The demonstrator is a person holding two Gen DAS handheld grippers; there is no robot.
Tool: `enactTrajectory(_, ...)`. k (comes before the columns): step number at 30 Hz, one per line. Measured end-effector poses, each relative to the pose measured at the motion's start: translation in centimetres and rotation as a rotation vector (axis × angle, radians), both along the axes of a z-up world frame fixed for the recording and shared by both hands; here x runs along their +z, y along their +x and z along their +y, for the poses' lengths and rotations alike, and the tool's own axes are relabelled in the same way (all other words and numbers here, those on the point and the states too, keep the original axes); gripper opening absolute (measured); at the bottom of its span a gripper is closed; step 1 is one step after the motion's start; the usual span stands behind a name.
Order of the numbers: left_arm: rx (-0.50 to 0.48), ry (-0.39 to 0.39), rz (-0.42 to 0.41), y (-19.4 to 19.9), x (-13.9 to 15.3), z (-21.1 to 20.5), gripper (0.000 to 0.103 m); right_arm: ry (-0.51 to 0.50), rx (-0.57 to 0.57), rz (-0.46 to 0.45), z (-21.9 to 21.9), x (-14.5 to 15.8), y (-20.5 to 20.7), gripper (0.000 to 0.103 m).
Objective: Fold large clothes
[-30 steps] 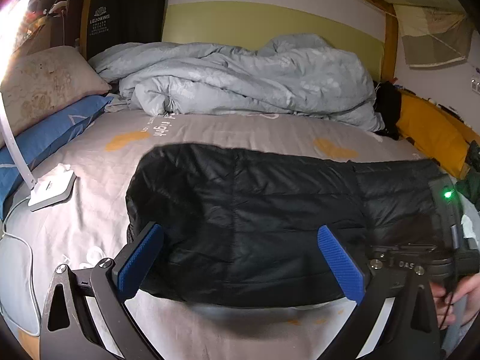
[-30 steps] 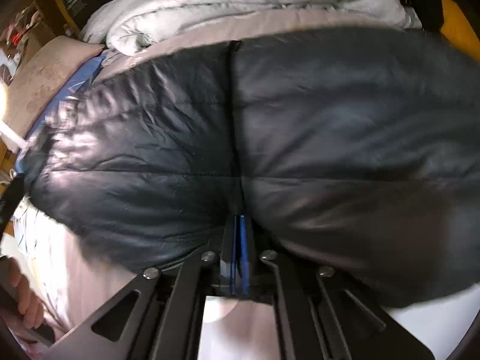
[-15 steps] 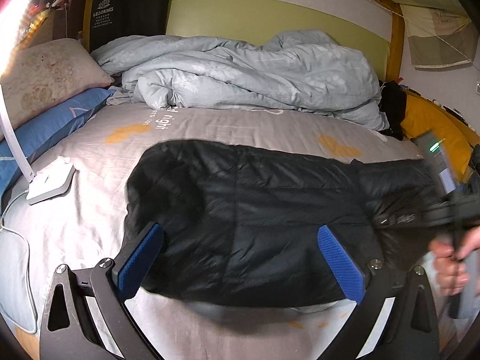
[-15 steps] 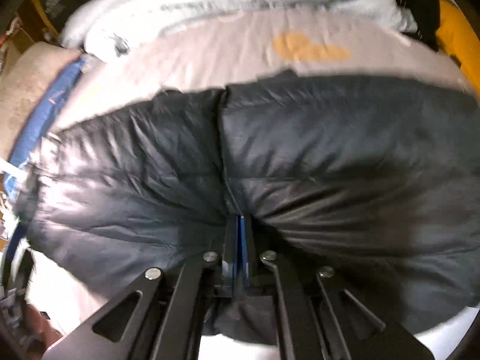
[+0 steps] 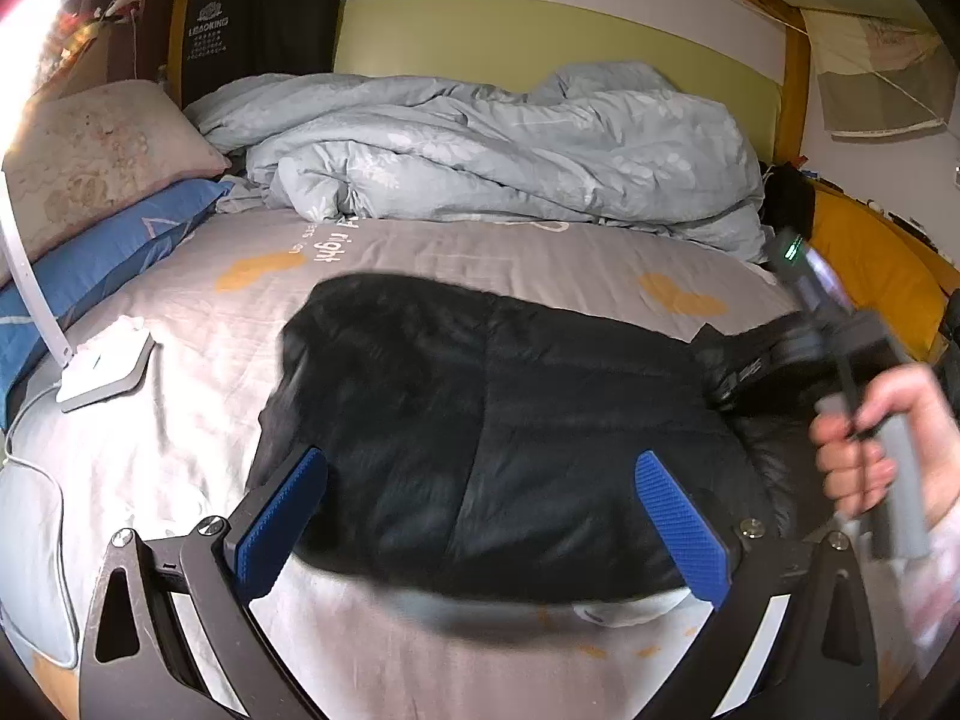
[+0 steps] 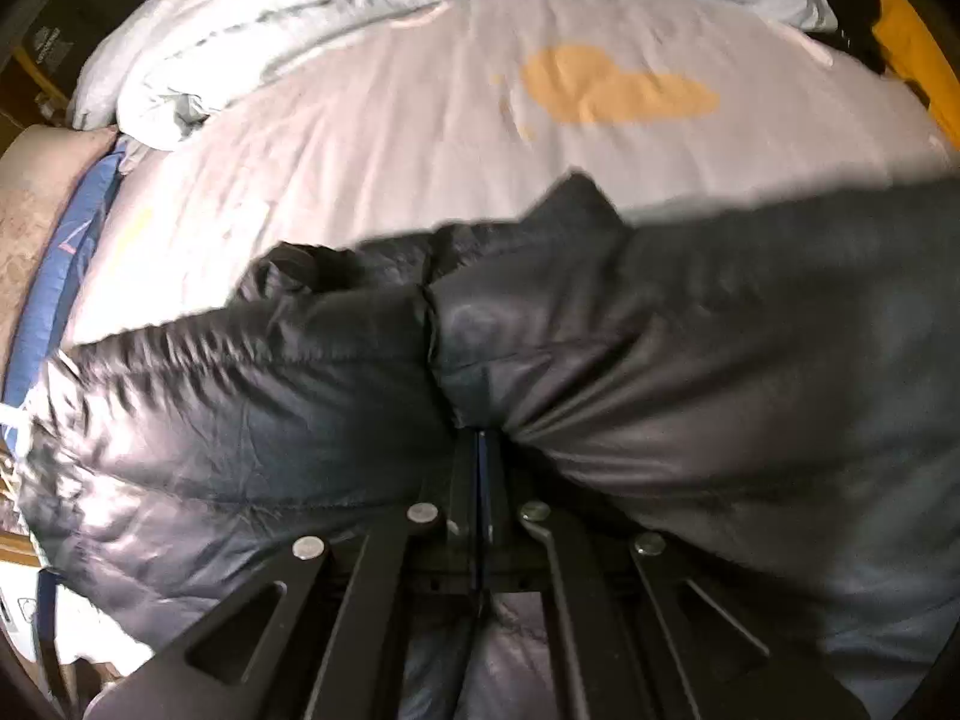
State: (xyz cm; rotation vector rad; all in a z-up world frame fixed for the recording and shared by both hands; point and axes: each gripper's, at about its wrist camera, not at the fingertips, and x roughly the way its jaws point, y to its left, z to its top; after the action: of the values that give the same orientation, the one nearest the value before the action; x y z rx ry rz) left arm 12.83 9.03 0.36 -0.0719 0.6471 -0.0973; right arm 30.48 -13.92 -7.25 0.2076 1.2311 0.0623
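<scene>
Since the black puffer jacket (image 6: 300, 408) is soft, quilted and puffy, I judge it light but slick-shelled and springy: folds will want to pop back open, so best pinch at a seam or hem, not mid-panel. My right gripper (image 6: 483, 462) has its jaws fully closed on a bunched ridge of the jacket right at the centre seam, fabric bulging either side of the pads. My left gripper (image 5: 480, 516) stands wide open, holding nothing, hovering over the near edge of the jacket, blue pads (image 5: 282, 516) straddling the body panel. My right hand (image 5: 882, 444) shows off to its right, blurred.

Jacket lies spread across the bed, just ahead of and under both grippers. Surface is a grey bedsheet (image 5: 480, 252) with orange prints: soft, gives under pressure, may wrinkle and drag along. Beyond: heaped grey duvet (image 5: 510, 156) against the headboard. Far left of left gripper: pillows (image 5: 102, 144) and a white lamp base (image 5: 105, 369) with cord. Dim room, some motion blur.
</scene>
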Motion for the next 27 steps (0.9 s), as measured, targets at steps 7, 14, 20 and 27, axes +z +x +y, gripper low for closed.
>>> enactTrajectory(7, -0.016, -0.017, 0.003, 0.0, 0.1, -0.2, 0.102, -0.016, -0.032, -0.023, 1.0, 1.7, 2.1, 0.0)
enactTrajectory(14, -0.009, -0.038, 0.018, 0.5, 0.0, 0.4, 0.102, -0.01, -0.018, -0.006, 1.0, -0.6, 4.9, 0.0)
enactTrajectory(20, 0.005, -0.069, 0.012, 0.2, 0.5, 1.2, 0.102, 0.037, 0.009, -0.048, -0.3, 3.2, 1.0, 0.024)
enactTrajectory(27, -0.028, -0.07, -0.017, -0.7, 1.6, 0.8, 0.102, 0.098, 0.092, -0.322, -4.0, 8.9, -11.7, 0.048)
